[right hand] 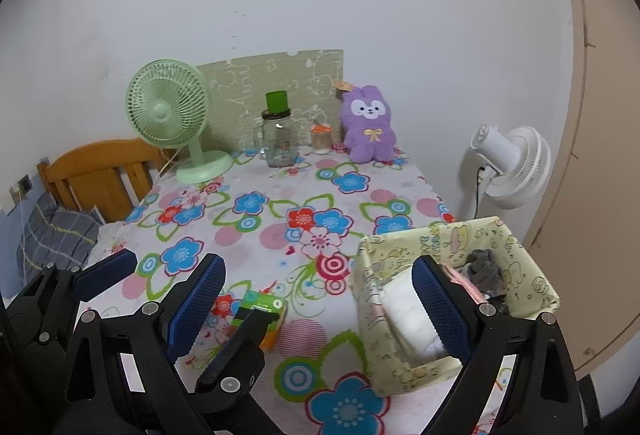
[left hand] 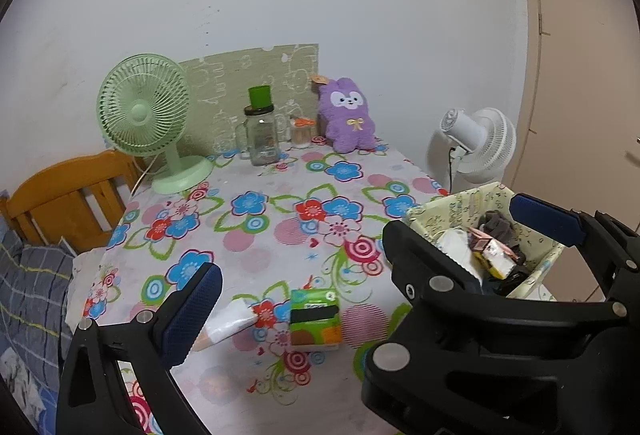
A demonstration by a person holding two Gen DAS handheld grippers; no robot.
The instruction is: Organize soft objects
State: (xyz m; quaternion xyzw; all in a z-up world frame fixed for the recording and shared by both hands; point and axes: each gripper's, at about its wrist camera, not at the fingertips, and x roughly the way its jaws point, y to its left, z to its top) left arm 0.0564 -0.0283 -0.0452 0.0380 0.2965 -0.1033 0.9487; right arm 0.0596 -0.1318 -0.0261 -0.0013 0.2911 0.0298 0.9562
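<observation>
While both grippers hover over floral tablecloth (left hand: 280, 171): left gripper (left hand: 362, 257) jaws wide apart, empty. Right gripper (right hand: 320, 305) likewise spread, nothing held. Green packet (left hand: 316, 317) flat on cloth near front edge, white pouch (left hand: 230, 319) just left of it, apart. Fabric bin (right hand: 400, 363) at front right, holding white roll (right hand: 404, 309), grey cloth (right hand: 484, 269), small packets (left hand: 494, 255). Purple plush (left hand: 350, 115) upright at far edge against wall. Green fan (left hand: 146, 115) far left, jar (left hand: 262, 133) between fan and plush.

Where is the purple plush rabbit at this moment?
The purple plush rabbit stands at the table's far right corner in both views, leaning against the wall, right of the glass jar.
</observation>
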